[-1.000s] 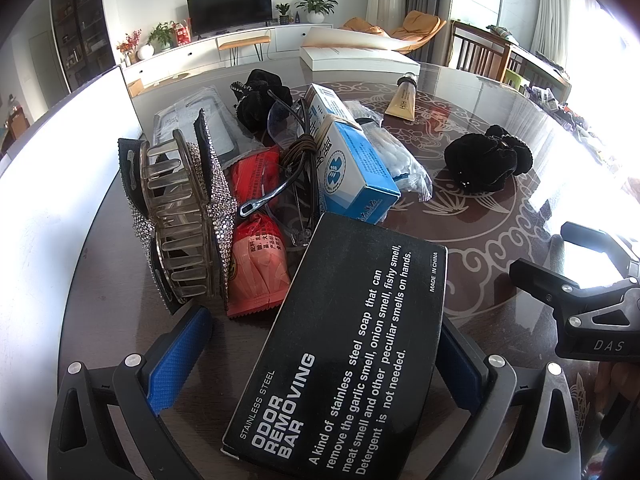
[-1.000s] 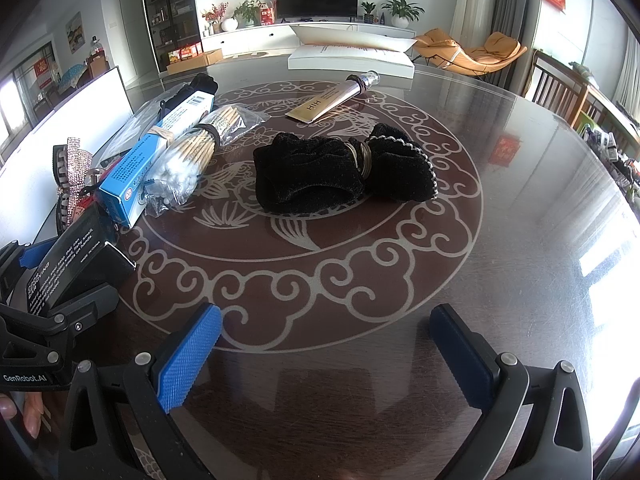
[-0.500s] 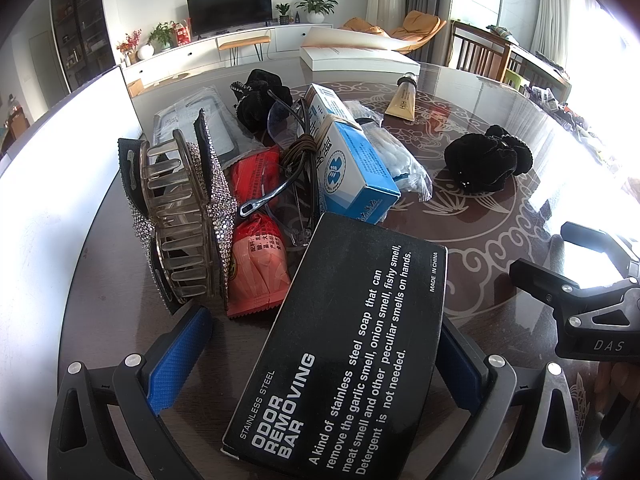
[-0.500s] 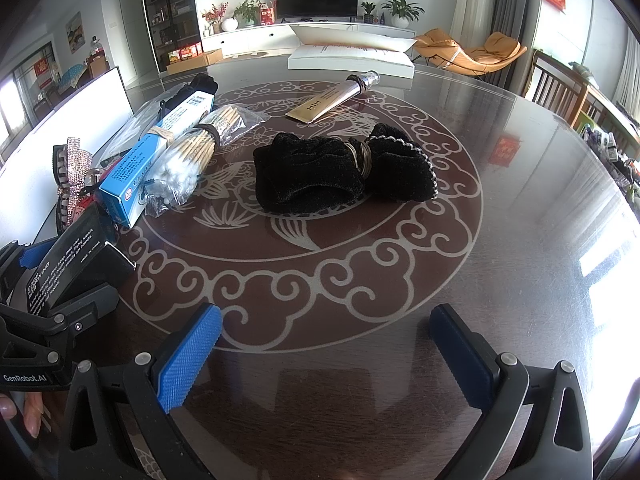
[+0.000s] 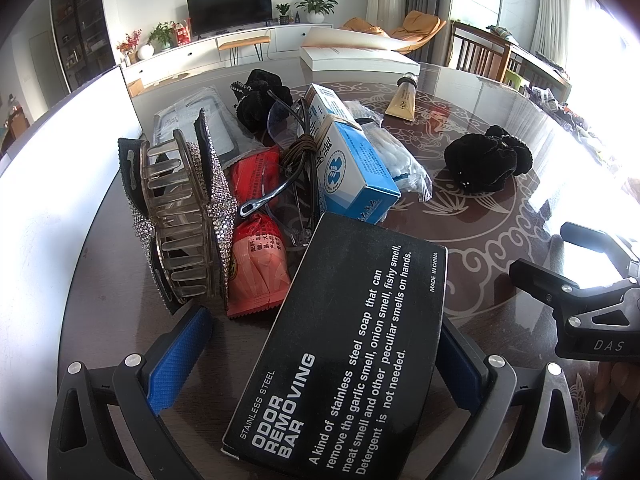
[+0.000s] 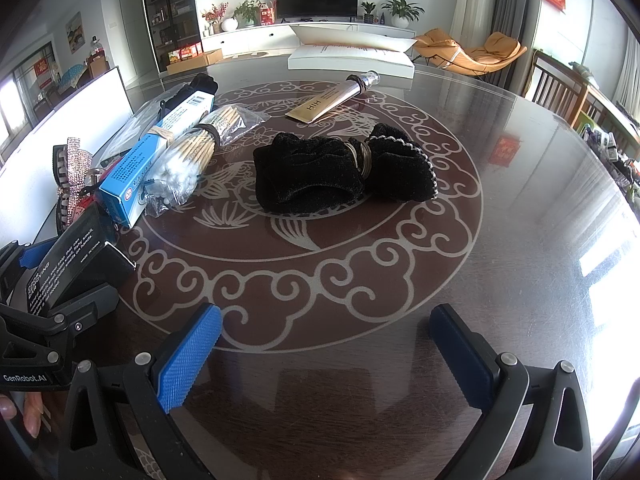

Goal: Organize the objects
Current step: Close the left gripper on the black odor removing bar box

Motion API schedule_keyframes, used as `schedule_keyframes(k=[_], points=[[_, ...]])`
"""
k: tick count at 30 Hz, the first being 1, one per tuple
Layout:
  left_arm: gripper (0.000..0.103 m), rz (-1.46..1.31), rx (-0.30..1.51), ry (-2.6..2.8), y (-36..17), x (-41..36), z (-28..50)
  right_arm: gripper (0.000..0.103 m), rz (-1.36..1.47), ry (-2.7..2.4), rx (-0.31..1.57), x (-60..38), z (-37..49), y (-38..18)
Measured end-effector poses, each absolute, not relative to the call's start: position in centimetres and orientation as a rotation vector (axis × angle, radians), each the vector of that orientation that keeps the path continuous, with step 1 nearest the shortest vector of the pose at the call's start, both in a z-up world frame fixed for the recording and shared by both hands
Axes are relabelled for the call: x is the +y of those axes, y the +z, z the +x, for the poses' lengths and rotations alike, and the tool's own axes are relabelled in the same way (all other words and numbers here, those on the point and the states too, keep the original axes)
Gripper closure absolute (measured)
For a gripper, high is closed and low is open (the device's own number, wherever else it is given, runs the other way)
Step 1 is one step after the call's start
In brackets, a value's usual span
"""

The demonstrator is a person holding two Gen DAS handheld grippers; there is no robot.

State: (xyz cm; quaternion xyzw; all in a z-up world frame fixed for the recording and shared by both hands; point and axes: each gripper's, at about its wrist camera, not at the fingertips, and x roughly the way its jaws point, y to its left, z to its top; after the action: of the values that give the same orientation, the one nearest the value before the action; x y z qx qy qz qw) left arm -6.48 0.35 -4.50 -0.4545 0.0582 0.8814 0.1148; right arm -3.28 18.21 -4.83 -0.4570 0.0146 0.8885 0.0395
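Presently, a black box (image 5: 340, 344) marked "ODOR REMOVING BAR" is seen between the blue pads of the left hand-held gripper (image 5: 320, 356); whether it is clamped cannot be told. At its 11 o'clock a rhinestone hair clip (image 5: 180, 216) is stood on the bench (image 6: 500, 240). The right hand-held gripper (image 6: 324, 356) is held released and empty, with a black velvet pouch (image 6: 340, 174) lying at its 12 o'clock.

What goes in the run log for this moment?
left gripper: open around black odor-removing-bar box | right gripper: open, empty | black velvet pouch: on table
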Motion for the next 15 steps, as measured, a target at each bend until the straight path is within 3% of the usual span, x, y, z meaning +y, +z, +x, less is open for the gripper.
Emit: schedule_keyframes(k=[15], points=[[0.0,-1.342,0.216,2.539,-4.3,-0.4,-2.5,0.0,-1.4,2.722,0.046,18.2,-3.3,-4.8]])
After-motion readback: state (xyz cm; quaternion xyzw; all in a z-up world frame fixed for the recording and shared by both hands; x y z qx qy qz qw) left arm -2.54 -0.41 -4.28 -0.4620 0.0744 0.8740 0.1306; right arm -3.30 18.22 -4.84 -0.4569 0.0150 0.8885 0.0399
